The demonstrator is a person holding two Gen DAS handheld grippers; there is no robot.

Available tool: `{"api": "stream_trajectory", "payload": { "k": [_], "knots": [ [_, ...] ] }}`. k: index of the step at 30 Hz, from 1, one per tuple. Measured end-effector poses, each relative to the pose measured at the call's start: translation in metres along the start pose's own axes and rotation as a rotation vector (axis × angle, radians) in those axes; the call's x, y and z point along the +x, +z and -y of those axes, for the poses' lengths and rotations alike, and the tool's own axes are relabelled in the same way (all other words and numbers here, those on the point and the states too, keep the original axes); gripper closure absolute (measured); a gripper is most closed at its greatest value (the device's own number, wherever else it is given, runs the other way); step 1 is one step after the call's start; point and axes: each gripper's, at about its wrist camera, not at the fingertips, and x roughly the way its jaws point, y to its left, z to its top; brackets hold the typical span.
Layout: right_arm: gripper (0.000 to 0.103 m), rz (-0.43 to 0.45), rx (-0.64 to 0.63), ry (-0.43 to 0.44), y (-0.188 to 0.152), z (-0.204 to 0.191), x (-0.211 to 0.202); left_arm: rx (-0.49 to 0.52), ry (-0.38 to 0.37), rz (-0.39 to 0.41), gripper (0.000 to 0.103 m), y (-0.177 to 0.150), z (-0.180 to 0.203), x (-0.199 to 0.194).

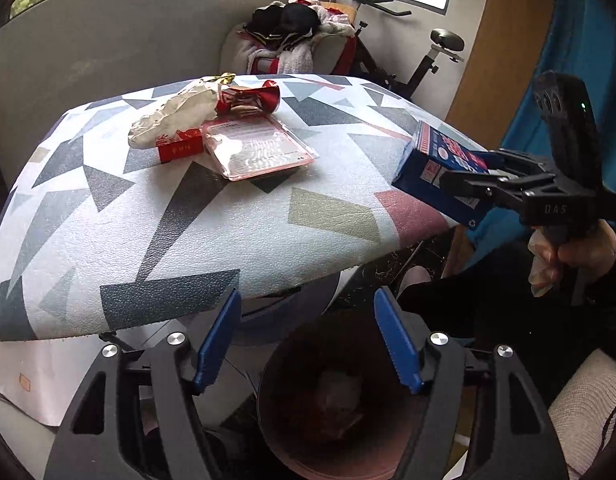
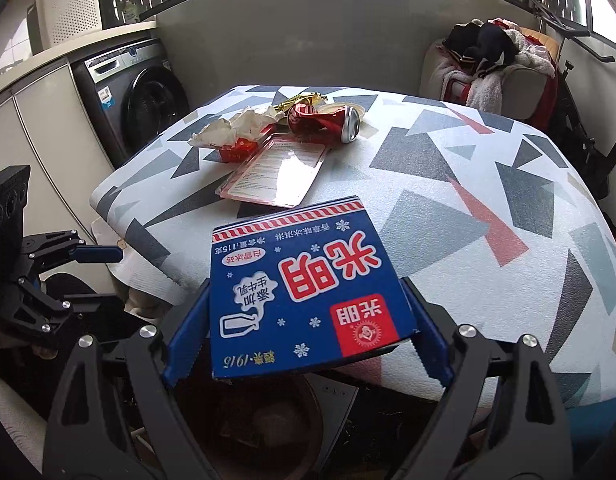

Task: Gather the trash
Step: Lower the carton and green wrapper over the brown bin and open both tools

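Right tool (image 2: pixel 308 332) around "光明" carton (image 2: pixel 304 288)

Left gripper (image 1: pixel 308 344) tilted downward, blue pads (image 1: pixel 397 344) spread apart, nothing between. Right gripper (image 2: pixel 308 320) angled down likewise, pads pressed on both sides of a blue carton (image 2: pixel 308 288).

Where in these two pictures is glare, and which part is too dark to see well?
Right wrist view: window glare on the plastic tray. Left wrist view: the bin under the table lies in shadow, its contents unclear; the table edge bows from lens distortion.
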Motion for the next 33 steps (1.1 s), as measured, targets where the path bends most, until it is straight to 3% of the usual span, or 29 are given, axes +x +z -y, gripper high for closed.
{"api": "stream_trajectory", "payload": {
  "k": [3,7,15,33],
  "knots": [
    [0.016,-0.017,-0.01,0.024,-0.004,-0.006,0.003,-0.052,0.025,0.029,0.019,0.001,-0.008,-0.009],
    [0.016,-0.052,-0.043,0.049,-0.012,-0.015,0.009,-0.091,0.06,0.055,0.011,0.001,-0.015,-0.017],
    [0.016,-0.12,-0.13,0.106,-0.029,-0.04,0.021,-0.106,0.123,0.05,0.008,0.001,-0.022,-0.019],
    [0.013,-0.208,-0.213,0.129,-0.044,-0.059,0.035,-0.164,0.155,0.041,0.006,-0.005,-0.034,-0.019]
  ]
}}
